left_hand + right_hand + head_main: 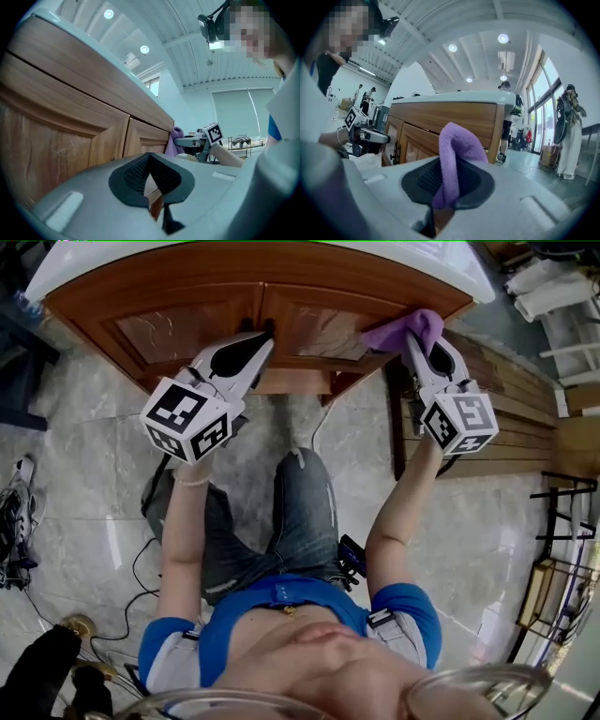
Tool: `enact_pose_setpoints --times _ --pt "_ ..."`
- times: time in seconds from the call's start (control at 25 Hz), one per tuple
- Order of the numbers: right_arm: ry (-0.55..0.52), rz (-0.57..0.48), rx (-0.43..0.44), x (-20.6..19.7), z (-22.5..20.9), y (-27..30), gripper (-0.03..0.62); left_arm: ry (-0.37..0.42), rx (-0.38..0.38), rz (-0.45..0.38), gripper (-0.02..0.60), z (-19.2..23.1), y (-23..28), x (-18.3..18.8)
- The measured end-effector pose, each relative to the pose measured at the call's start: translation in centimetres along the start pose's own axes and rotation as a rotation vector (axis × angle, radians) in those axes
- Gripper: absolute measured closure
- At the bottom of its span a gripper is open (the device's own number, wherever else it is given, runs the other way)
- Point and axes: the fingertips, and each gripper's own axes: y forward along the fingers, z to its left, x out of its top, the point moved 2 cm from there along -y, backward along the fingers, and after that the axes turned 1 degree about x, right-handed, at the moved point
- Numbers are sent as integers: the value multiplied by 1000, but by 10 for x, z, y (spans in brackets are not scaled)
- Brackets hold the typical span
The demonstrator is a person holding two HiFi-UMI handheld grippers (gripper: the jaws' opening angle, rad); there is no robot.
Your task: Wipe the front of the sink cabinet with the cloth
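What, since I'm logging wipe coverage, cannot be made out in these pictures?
- Where the cloth meets the cabinet front: head view, the cloth covers the spot; right gripper view, it blocks the sight.
- Whether the left gripper touches that front: head view, its own body hides the contact.
- The sink basin: cut off by the head view's top edge.
- Streaks on that front: too fine in every view.

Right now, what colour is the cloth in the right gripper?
Purple; the cloth shows best in the right gripper view.
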Motion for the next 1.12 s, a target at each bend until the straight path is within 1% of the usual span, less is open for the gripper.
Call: enact_pose_setpoints --times 0.24,0.48,0.6,0.88,1.12 --pt "26 -26 -15 -7 1 0 540 -3 -1 -2 581 1 -3 3" --pt "42 32 -20 -36 10 7 540 -4 -5 -7 581 0 -6 5" --pt "59 40 -20 -46 12 10 540 -6 -5 -11 581 1 -6 5" --pt "15 55 -62 -48 16 14 540 -3 5 -18 581 2 -8 7" --pt "3 56 -29 -44 36 25 542 -2 3 -26 581 1 -11 10"
